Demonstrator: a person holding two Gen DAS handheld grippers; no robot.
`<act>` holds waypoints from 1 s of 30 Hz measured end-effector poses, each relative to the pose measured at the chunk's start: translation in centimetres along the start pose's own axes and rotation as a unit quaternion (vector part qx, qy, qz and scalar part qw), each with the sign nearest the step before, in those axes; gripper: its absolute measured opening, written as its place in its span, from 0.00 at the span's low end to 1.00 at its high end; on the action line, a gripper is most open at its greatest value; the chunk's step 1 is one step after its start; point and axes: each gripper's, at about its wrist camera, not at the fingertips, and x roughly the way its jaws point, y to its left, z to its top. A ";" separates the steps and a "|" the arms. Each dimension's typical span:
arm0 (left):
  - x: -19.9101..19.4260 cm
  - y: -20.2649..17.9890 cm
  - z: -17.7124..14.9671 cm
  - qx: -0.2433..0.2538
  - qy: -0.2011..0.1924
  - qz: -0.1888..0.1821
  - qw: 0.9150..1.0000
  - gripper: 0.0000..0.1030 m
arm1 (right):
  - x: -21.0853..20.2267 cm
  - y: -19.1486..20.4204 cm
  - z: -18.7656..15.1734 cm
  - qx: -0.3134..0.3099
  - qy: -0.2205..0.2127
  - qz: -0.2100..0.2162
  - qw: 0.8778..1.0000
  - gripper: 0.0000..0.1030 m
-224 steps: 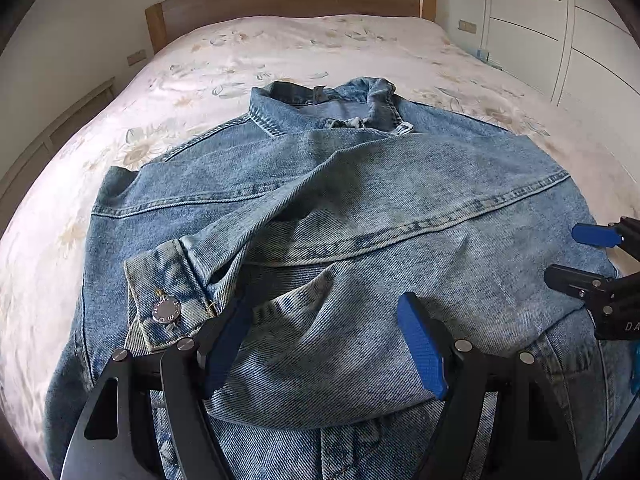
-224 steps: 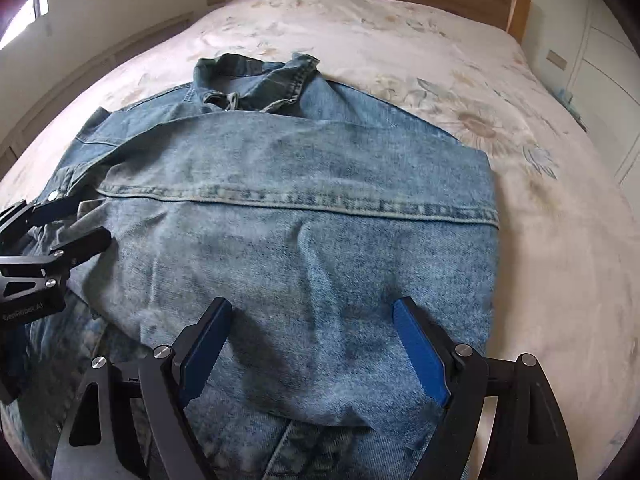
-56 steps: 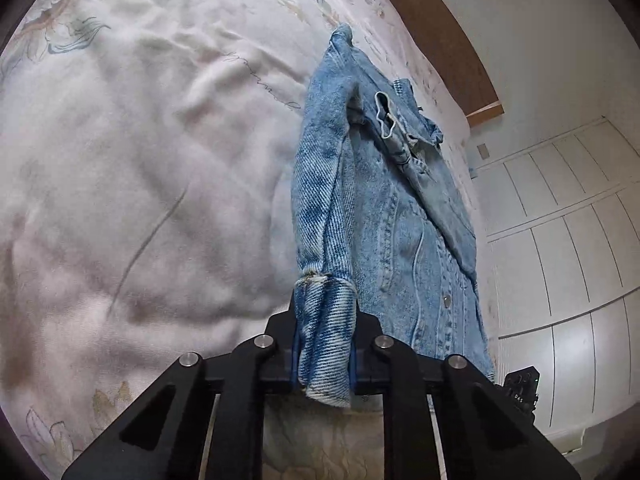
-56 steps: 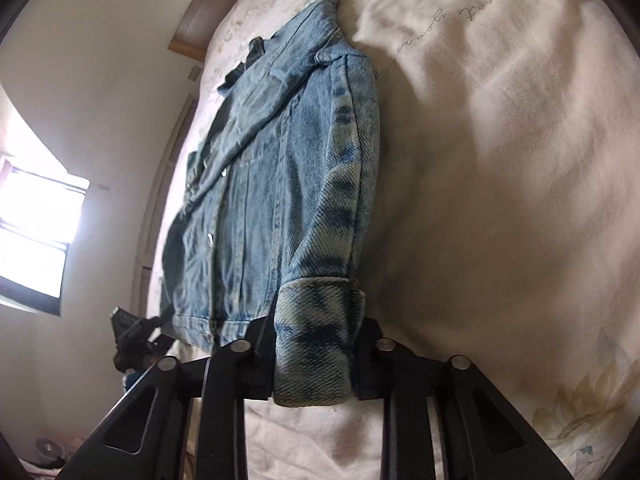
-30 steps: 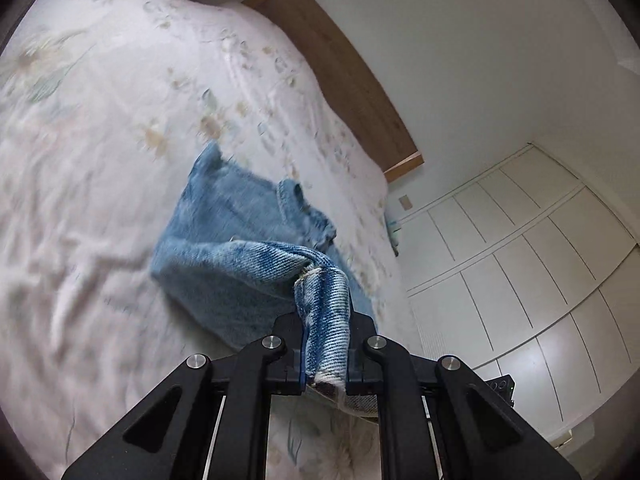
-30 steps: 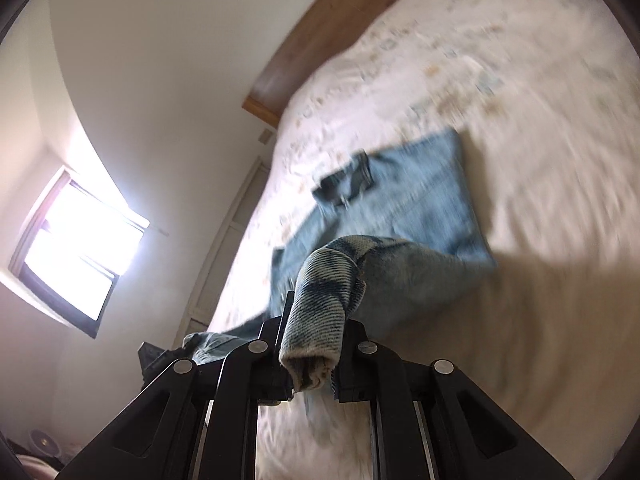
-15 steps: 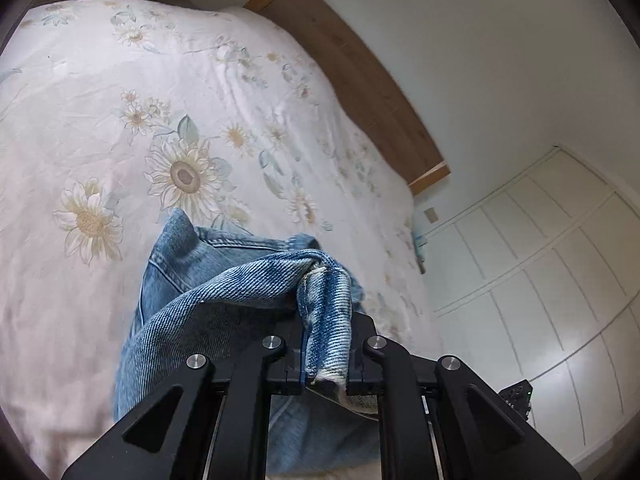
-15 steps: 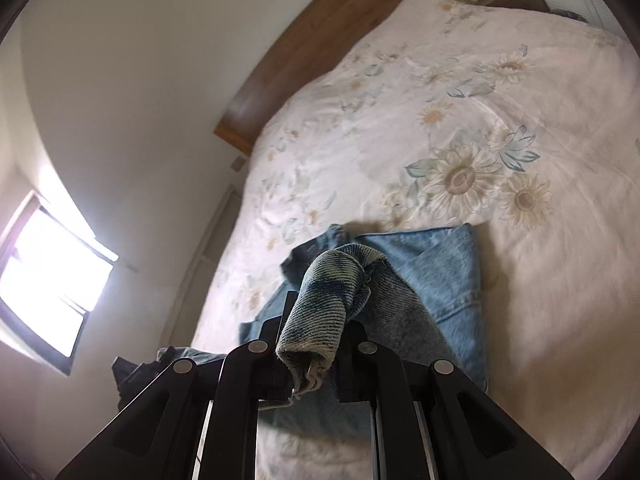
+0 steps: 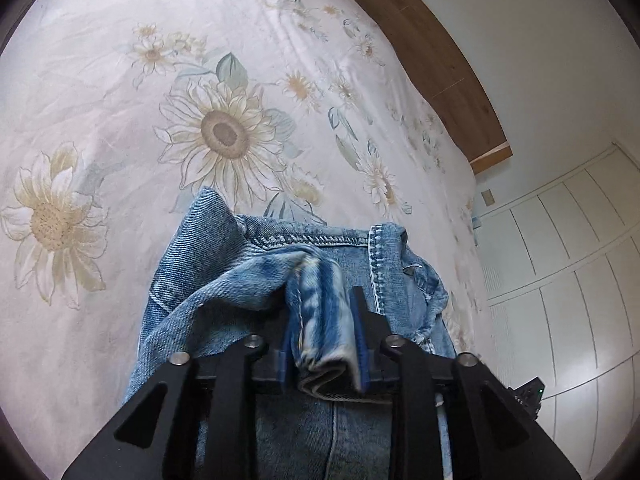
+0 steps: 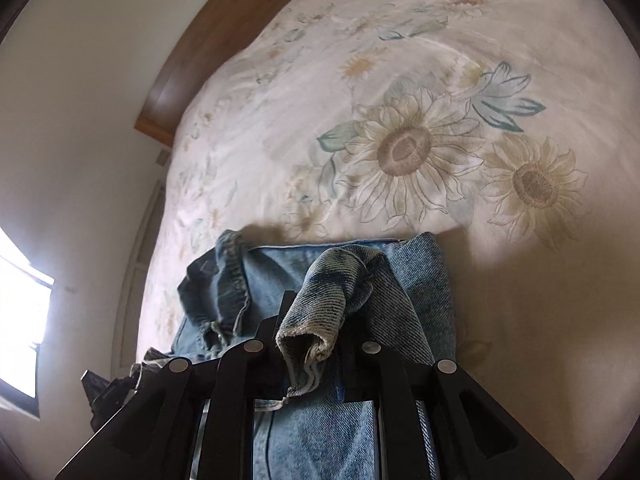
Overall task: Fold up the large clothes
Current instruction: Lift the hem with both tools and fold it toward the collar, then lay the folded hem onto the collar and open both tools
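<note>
The blue denim jacket [image 9: 192, 288] lies folded over on the flowered bed cover, its collar [image 9: 400, 248] toward the headboard. My left gripper [image 9: 320, 308] has its jaws opening, and the jacket's folded hem [image 9: 324, 344] sits loosely between the blue pads. In the right wrist view the same jacket [image 10: 416, 288] lies below my right gripper [image 10: 316, 312]. Its jaws are opening too, with a rolled hem edge [image 10: 316, 300] slack between them. The collar [image 10: 228, 272] shows at the left there.
The bed cover [image 9: 120, 80] spreads wide beyond the jacket up to a wooden headboard [image 9: 420, 40]. White wardrobe doors [image 9: 580, 260] stand at the right of the bed. A bright window [image 10: 20, 320] is at the left.
Both grippers came down and forward, laying the hem over the jacket near the collar. Their jaws, tight on the hem before, now stand wider and the denim has gone slack.
</note>
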 end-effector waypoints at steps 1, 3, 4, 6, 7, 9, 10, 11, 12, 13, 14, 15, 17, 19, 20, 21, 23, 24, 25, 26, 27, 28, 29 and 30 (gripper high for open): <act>0.0 0.2 0.1 -0.004 -0.002 -0.001 1.000 0.34 | 0.3 -0.1 0.0 0.003 0.000 0.001 1.000 0.26; 0.0 0.3 0.3 -0.012 -0.004 -0.003 1.000 0.40 | 0.4 -0.1 0.1 0.009 -0.001 0.007 1.000 0.47; 0.0 0.2 0.5 -0.014 -0.003 -0.003 1.000 0.41 | 0.5 -0.2 0.1 0.014 -0.004 0.015 1.000 0.55; -0.5 -0.3 0.7 -0.006 -0.004 0.003 1.000 0.41 | -0.1 0.1 0.3 0.016 -0.016 0.008 1.000 0.79; -0.8 -0.6 0.8 0.003 -0.008 0.008 1.000 0.42 | -0.5 0.3 0.4 0.017 -0.022 0.008 1.000 0.79; -1.7 -1.4 1.2 0.017 -0.019 0.021 0.999 0.49 | -1.3 0.6 0.7 0.017 -0.028 0.006 0.999 0.79; -2.2 -1.7 1.3 0.023 -0.027 0.026 0.999 0.50 | -1.7 1.2 0.8 0.005 -0.032 -0.001 0.999 0.79; -2.8 -2.3 1.4 0.034 -0.036 0.036 0.998 0.50 | -2.0 1.8 0.7 -0.008 -0.032 -0.004 0.999 0.79; -3.2 -2.9 1.3 0.047 -0.040 0.041 0.997 0.50 | -2.3 2.7 0.4 -0.027 -0.032 -0.009 0.999 0.79; -3.5 -3.5 1.1 0.063 -0.041 0.045 0.996 0.50 | -2.4 3.8 0.1 -0.053 -0.029 -0.015 0.998 0.79; -3.5 -4.3 0.6 0.083 -0.038 0.051 0.994 0.50 | -2.3 5.0 -0.4 -0.077 -0.024 -0.021 0.996 0.79; -3.3 -5.3 0.1 0.106 -0.030 0.058 0.992 0.50 | -2.0 6.5 -1.2 -0.114 -0.015 -0.030 0.993 0.79; -2.1 -6.8 -1.3 0.147 -0.010 0.073 0.986 0.50 | -1.1 8.5 -2.6 -0.160 0.002 -0.037 0.986 0.79; -0.3 -8.1 -3.1 0.186 0.016 0.086 0.979 0.50 | 0.4 10.5 -4.3 -0.204 0.023 -0.045 0.978 0.79; 0.8 -8.6 -4.2 0.204 0.032 0.092 0.974 0.50 | 1.3 11.5 -5.3 -0.225 0.032 -0.050 0.973 0.79; 1.8 -8.9 -4.9 0.219 0.043 0.101 0.969 0.50 | 1.9 12.0 -6.1 -0.238 0.040 -0.052 0.969 0.79; 3.9 -8.9 -6.1 0.245 0.058 0.131 0.959 0.50 | 3.8 13.4 -7.7 -0.265 0.055 -0.060 0.961 0.79; 4.8 -8.7 -6.4 0.250 0.061 0.148 0.955 0.50 | 4.6 13.8 -8.4 -0.275 0.061 -0.062 0.958 0.79; 5.8 -8.3 -6.5 0.259 0.057 0.175 0.948 0.50 | 5.4 14.2 -8.9 -0.284 0.066 -0.065 0.954 0.79; 6.4 -7.9 -6.5 0.269 0.051 0.199 0.941 0.50 | 5.9 14.4 -9.2 -0.291 0.071 -0.070 0.952 0.79; 7.0 -7.2 -6.2 0.274 0.042 0.224 0.934 0.50 | 7.0 14.6 -9.5 -0.301 0.077 -0.081 0.947 0.79; 7.4 -6.5 -5.9 0.277 0.031 0.242 0.929 0.50 | 8.2 14.6 -10.0 -0.314 0.087 -0.100 0.940 0.79; 7.3 -5.5 -5.4 0.277 0.017 0.260 0.925 0.50 | 9.0 14.4 -10.3 -0.325 0.091 -0.117 0.934 0.79; 7.2 -4.7 -4.9 0.267 0.007 0.265 0.927 0.50 | 9.9 14.2 -10.5 -0.335 0.091 -0.134 0.928 0.79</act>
